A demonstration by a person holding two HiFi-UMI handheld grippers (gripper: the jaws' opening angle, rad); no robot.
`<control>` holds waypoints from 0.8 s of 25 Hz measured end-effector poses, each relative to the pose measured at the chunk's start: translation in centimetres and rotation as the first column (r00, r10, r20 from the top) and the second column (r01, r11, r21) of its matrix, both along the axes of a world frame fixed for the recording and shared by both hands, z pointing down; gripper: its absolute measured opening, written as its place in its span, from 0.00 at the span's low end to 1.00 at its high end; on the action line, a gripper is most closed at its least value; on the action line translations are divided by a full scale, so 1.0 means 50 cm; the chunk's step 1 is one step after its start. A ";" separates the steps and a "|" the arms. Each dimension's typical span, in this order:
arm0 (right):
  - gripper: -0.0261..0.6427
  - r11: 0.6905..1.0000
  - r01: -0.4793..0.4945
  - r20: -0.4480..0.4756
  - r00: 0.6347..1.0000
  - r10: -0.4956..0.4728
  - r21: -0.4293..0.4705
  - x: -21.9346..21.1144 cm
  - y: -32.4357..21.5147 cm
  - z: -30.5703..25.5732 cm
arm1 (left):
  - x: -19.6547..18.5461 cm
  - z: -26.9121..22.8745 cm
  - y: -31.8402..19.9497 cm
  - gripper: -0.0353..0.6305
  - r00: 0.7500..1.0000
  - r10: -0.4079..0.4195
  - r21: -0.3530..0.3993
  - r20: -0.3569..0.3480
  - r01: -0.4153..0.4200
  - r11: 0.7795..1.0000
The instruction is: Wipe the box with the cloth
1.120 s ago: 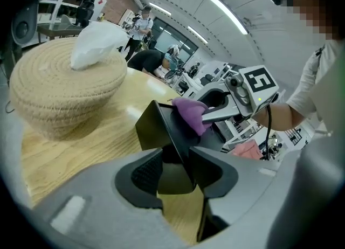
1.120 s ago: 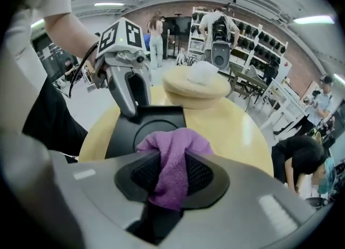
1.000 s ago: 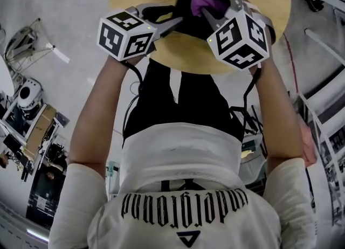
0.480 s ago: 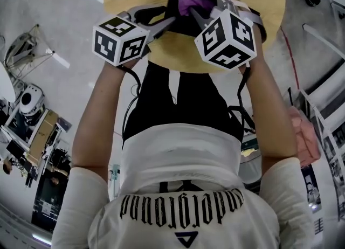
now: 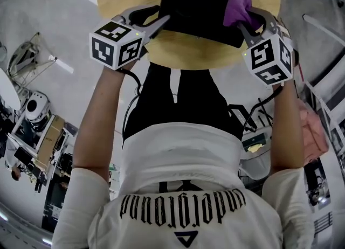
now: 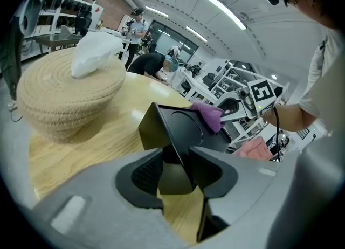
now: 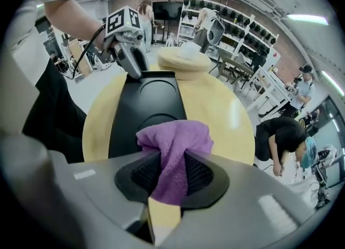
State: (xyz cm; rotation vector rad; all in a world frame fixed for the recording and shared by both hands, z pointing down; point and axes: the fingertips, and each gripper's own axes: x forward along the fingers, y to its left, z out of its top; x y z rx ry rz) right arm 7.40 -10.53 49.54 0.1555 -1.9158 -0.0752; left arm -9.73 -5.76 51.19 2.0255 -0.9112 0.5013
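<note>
Left gripper (image 5: 160, 22) is clamping onto the near left corner of the black box (image 5: 197, 9), jaws standing pretty wide with the box edge wedged between the pads. The right gripper (image 5: 247, 22) is pinching a bunched-up purple cloth (image 5: 239, 1) and pressing it onto the box's right end. The box is lying flat on the round wooden table (image 5: 183, 55). My guess is it's rigid and fairly light with a smooth, slick lid, so it's probably going to skate around unless that corner grip is doing its job; an edge or corner looks like the only sensible place to grab it. The cloth is soft and floppy, so holding it by the bunch makes sense. The right gripper view is showing the whole lid with a shallow round recess in it, which the head view isn't really giving you. The left gripper view is showing a woven basket (image 6: 64, 97) with something white (image 6: 94, 51) in it beyond the box.
</note>
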 end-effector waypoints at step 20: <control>0.18 0.982 -0.187 0.185 0.965 0.187 -0.017 -0.262 0.213 0.014 | -0.005 0.007 0.005 0.31 1.000 0.018 0.033 0.012 -0.018 0.999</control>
